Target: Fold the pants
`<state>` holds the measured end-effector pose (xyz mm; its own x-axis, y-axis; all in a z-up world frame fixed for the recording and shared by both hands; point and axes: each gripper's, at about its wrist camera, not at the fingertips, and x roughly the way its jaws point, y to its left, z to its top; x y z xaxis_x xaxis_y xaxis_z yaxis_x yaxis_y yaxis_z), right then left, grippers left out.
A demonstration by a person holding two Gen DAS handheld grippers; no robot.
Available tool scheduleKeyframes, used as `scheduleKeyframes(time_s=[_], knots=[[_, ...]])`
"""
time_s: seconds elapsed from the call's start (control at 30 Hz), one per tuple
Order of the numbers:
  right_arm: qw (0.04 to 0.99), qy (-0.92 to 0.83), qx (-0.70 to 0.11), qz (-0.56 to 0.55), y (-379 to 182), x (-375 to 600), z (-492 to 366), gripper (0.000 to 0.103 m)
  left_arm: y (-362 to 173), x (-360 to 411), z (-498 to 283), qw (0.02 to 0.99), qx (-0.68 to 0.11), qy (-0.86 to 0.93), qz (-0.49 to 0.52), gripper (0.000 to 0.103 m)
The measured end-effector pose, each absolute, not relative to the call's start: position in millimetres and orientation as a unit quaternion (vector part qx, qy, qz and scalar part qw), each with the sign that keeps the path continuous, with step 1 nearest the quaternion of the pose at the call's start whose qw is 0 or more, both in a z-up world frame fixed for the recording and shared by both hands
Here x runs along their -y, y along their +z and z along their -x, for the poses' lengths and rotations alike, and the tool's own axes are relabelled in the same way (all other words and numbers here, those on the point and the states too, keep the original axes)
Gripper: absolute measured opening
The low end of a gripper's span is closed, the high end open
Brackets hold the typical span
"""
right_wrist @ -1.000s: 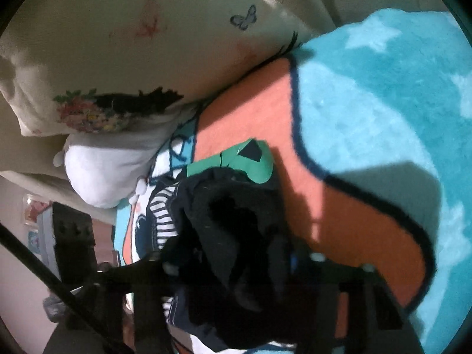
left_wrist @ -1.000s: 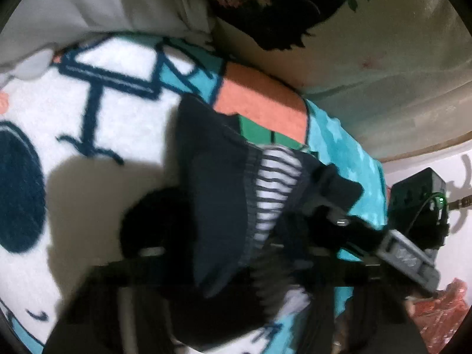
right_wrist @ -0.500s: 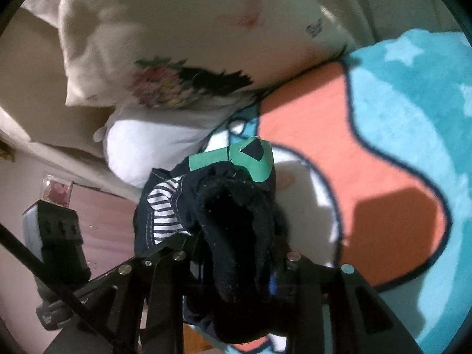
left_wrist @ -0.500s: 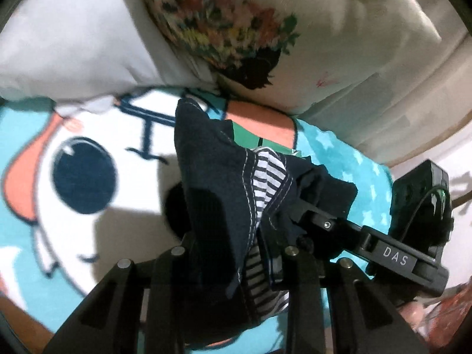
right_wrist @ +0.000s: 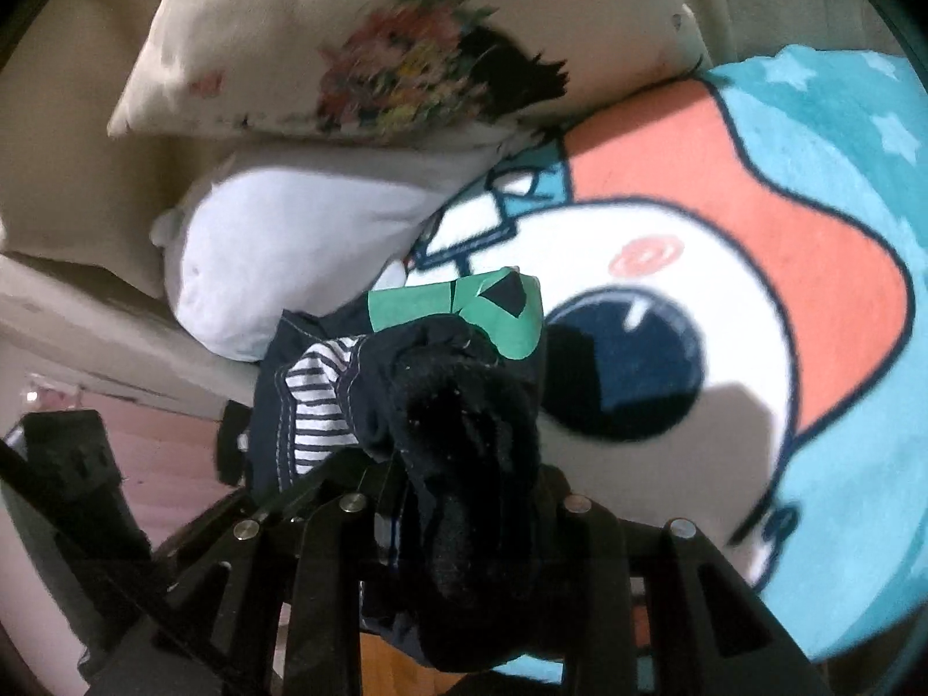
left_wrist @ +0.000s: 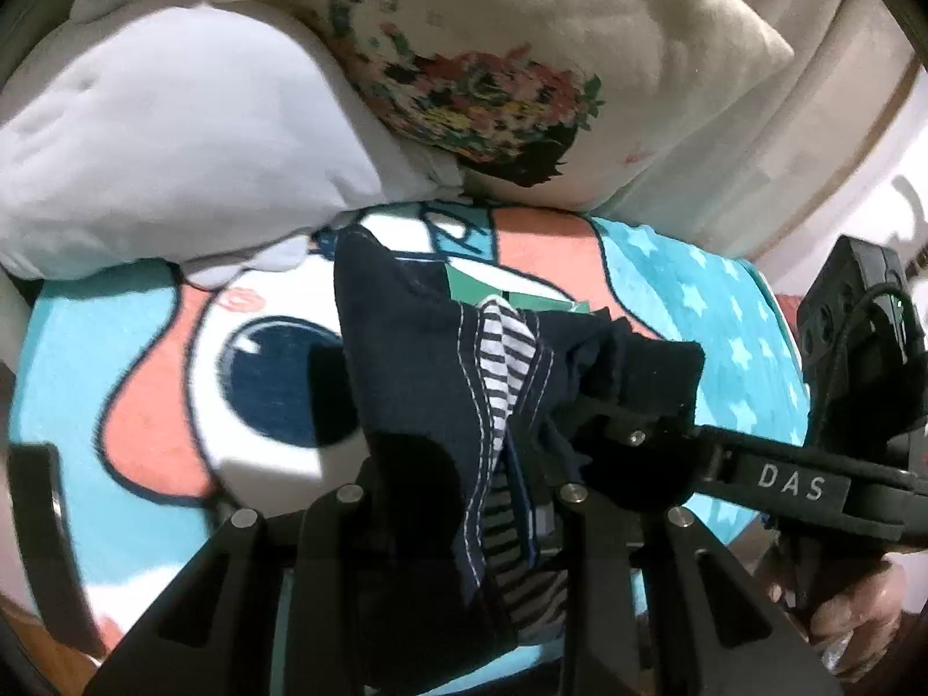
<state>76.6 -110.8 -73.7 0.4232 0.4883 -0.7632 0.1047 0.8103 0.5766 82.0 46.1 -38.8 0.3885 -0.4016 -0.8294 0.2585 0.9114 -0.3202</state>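
Note:
The pants (left_wrist: 417, 383) are dark navy with white stitching, a striped lining and a green patch (right_wrist: 464, 307). They hang bunched in the air above a cartoon blanket. My left gripper (left_wrist: 458, 499) is shut on one bunch of the fabric. My right gripper (right_wrist: 458, 499) is shut on another dark bunch (right_wrist: 464, 435) close beside it. The right gripper's body (left_wrist: 783, 481) shows at the right of the left wrist view, the left gripper's body (right_wrist: 75, 464) at the left of the right wrist view. The fingertips are hidden by cloth.
A teal, orange and white cartoon blanket (left_wrist: 174, 359) (right_wrist: 812, 267) lies below. A white plush pillow (left_wrist: 174, 133) (right_wrist: 290, 255) and a floral cream cushion (left_wrist: 522, 75) (right_wrist: 377, 40) lean at the far edge.
Both grippers have risen and pulled back from the blanket with the pants in them. More of the blanket and the pillows has come into view.

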Motion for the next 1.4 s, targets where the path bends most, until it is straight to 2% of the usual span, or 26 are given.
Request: scheduleKeyframes(time_s=[0.27,0.67,0.97,1.4], knots=[[0.804,0.057,-0.544,-0.234,-54.2,48.3,-71.3,0.031,-43.8,-107.5,-84.5,0.809,-0.527,-0.242,0.092,0.027],[0.811,0.015,-0.549,-0.205,-44.6,6.4,-70.1,0.031,-48.0,-149.3,-90.7,0.796,-0.522,-0.279,0.125,0.025],[0.803,0.001,-0.555,-0.215,-53.9,8.4,-67.3,0.031,-58.2,-151.2,-94.5,0.786,-0.535,-0.285,0.121,0.025],[0.797,-0.002,-0.553,-0.245,-71.8,57.0,-52.5,0.031,-64.8,-102.9,-88.6,0.778,-0.552,-0.286,0.09,0.025]])
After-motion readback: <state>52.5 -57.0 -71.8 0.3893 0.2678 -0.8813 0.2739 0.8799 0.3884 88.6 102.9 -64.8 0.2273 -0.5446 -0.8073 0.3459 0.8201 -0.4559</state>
